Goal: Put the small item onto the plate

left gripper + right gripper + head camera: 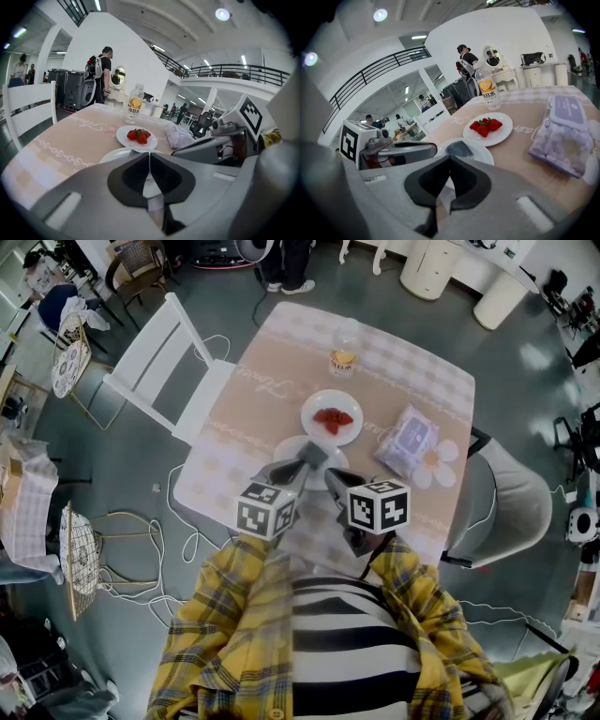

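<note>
The left tool (313, 455) and right tool (334, 478) hung by the empty near plate (284, 450), jaws together, holding nothing; the strawberries (332, 419) lay on the far plate (312, 404); pickup not begun, I judged; next, one tool must open and reach for a berry.

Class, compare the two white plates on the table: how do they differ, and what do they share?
The far plate holds strawberries; the near plate shows none. The left gripper hangs over the near plate; the far plate is uncovered. Both are round and white.
</note>
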The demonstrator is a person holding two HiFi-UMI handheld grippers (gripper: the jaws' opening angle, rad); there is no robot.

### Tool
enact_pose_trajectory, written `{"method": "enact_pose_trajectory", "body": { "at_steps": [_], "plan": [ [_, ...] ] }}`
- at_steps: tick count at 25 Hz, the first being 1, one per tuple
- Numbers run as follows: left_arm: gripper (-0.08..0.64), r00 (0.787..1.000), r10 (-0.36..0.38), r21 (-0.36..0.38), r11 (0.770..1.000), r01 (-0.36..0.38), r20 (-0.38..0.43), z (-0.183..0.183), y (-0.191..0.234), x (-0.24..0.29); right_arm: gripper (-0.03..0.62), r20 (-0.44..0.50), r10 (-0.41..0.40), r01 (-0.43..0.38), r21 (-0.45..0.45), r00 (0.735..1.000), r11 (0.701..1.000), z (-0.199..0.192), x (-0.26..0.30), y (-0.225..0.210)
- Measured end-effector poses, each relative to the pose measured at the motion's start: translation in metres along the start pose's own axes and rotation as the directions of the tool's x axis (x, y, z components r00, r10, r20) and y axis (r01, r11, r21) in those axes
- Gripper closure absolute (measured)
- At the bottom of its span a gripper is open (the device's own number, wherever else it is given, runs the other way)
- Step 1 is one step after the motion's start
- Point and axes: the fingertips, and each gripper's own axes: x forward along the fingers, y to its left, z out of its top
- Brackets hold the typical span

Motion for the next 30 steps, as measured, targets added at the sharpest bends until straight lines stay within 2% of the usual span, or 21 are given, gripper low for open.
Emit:
{"method": "enact_pose_trajectory", "body": {
  "at_steps": [6, 13, 19, 26, 30],
  "plan": [
    [0.56, 0.998, -0.039, -0.012, 0.999, 0.039, 0.047, -0.01, -0.018, -0.018, 0.592, 0.003, 0.012, -0.012, -0.029, 1.0, 1.0, -0.005, -0.013, 0.006],
    [0.56, 0.993, -0.058, -0.045, 0.997, 0.063, 0.104, -0.015, -0.019, -0.034, 0.592, 0.028, -0.006, 0.007, -0.053, 1.0, 0.999, -0.009, -0.037, 0.002],
    [0.56, 0.993, -0.055, -0.063, 0.996, 0.062, 0.103, -0.021, -0.018, -0.043, 0.592, 0.041, -0.016, 0.018, -0.06, 0.999, 0.998, -0.02, -0.057, -0.003],
    [0.56, 0.995, -0.056, -0.091, 0.994, 0.063, 0.079, -0.037, -0.023, -0.054, 0.592, 0.06, -0.043, 0.044, -0.012, 0.997, 0.999, -0.036, -0.072, -0.01],
    [0.561, 0.995, -0.07, -0.096, 0.992, 0.076, 0.067, -0.044, -0.027, -0.059, 0.592, 0.056, -0.044, 0.045, -0.014, 0.997, 0.999, -0.043, -0.073, -0.007]
  ]
}}
